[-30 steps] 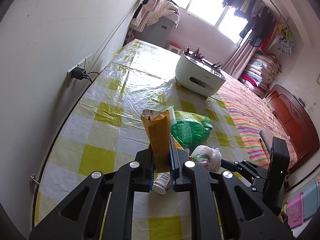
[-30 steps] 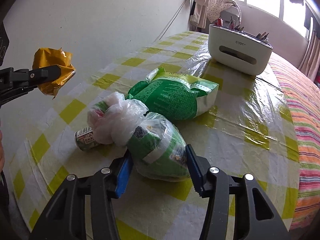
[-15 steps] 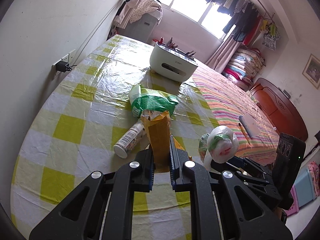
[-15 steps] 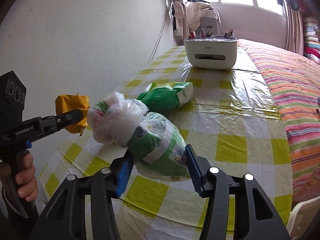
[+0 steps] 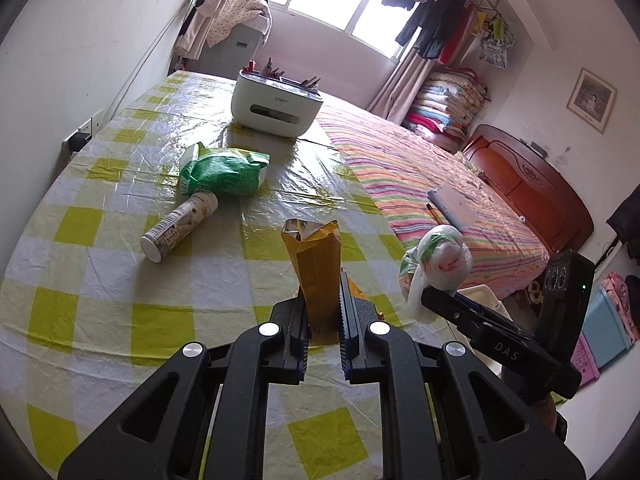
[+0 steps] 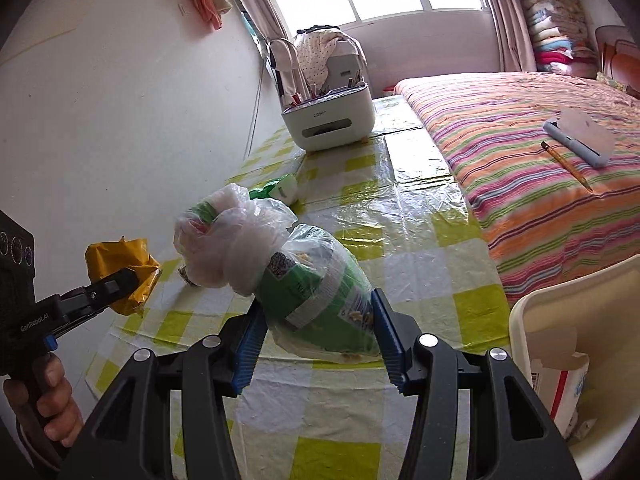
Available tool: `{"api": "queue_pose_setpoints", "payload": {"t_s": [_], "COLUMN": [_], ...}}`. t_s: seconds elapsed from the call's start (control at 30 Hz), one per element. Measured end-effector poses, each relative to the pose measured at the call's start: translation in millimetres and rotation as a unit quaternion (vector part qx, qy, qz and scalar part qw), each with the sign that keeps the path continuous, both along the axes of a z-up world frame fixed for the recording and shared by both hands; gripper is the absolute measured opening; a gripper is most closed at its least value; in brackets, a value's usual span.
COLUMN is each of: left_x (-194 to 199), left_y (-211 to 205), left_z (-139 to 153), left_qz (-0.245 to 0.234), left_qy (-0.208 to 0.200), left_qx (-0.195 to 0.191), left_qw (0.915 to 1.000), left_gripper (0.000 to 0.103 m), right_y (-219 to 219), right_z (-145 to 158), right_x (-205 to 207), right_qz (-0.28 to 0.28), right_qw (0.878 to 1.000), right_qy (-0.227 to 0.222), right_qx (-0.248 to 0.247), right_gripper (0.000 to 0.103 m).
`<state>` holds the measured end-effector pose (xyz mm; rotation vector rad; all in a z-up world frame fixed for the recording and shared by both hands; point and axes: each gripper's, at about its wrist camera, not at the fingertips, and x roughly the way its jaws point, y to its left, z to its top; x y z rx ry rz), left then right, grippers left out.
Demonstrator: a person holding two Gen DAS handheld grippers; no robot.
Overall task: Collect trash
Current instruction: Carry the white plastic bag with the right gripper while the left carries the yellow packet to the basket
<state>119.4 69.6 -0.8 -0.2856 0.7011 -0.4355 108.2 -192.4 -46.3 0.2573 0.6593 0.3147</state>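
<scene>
My left gripper (image 5: 323, 304) is shut on a yellow snack wrapper (image 5: 316, 264) and holds it above the near part of the table; the wrapper also shows in the right wrist view (image 6: 120, 268). My right gripper (image 6: 318, 320) is shut on a clear plastic bag of green packaging (image 6: 304, 276), lifted above the table's near right edge; the bag also shows in the left wrist view (image 5: 438, 256). A green snack bag (image 5: 222, 172) and a white tube-shaped container (image 5: 180, 226) lie on the yellow checked tablecloth (image 5: 120, 312).
A white organiser box (image 5: 276, 106) with pens stands at the table's far end. A cream waste bin (image 6: 576, 344) with trash inside is below right of the table. A striped bed (image 6: 540, 152) with a notebook and pencil runs along the right. A wall is at the left.
Both grippers have pulled back and swung right with their loads. The bagged trash now hangs at the table's right edge, and the bin has come into the right wrist view.
</scene>
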Motion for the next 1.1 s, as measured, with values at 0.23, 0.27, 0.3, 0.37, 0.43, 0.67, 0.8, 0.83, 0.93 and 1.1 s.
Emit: {"api": "queue_pose_setpoints", "payload": {"t_s": [0.23,0.27,0.3,0.37,0.43,0.67,0.8,0.83,0.93,1.1], "left_x": [0.2,0.5,0.1,-0.6,-2.0,-2.0,-2.7,-3.2,-4.9,-8.4], "left_y": [-19.0,-22.7,-26.4,-34.1,-43.1,-63.4,-73.9,-77.0,-85.6,-101.4], "left_z": [7.6,7.9,8.6,10.2,11.0,13.0,14.6,14.8,15.8,16.3], "left_qz": [-0.015,-0.017,-0.02,-0.027,-0.033,-0.047,-0.057,-0.06,-0.069,-0.084], "left_qy": [-0.008,-0.007,-0.008,-0.013,-0.016,-0.017,-0.019,-0.02,-0.023,-0.027], "left_qx": [0.001,0.001,0.001,0.007,0.014,0.018,0.021,0.022,0.025,0.029], "left_qw": [0.9999,0.9998,0.9998,0.9995,0.9992,0.9986,0.998,0.9978,0.9971,0.9956], "left_gripper": [0.012,0.012,0.012,0.012,0.012,0.012,0.012,0.012,0.012,0.012], "right_y": [-14.7,-15.0,-14.9,-15.8,-20.0,-43.8,-56.5,-59.2,-67.8,-82.4], "right_z": [-4.9,-4.4,-4.5,-4.2,-4.4,-3.5,-1.0,-0.4,1.6,3.8], "right_x": [-1.5,-2.7,-4.0,-7.3,-9.6,-16.4,-21.0,-22.4,-28.4,-37.7], "right_qz": [-0.016,-0.015,-0.015,-0.018,-0.021,-0.047,-0.063,-0.067,-0.082,-0.11], "right_qw": [1.0,1.0,1.0,1.0,1.0,0.999,0.997,0.997,0.996,0.993], "right_qy": [0.006,0.004,0.002,-0.003,-0.006,-0.008,-0.015,-0.016,-0.02,-0.023], "right_qx": [0.014,0.013,0.012,0.009,0.011,0.025,0.03,0.031,0.034,0.042], "right_gripper": [0.05,0.05,0.05,0.05,0.05,0.05,0.05,0.05,0.05,0.05]}}
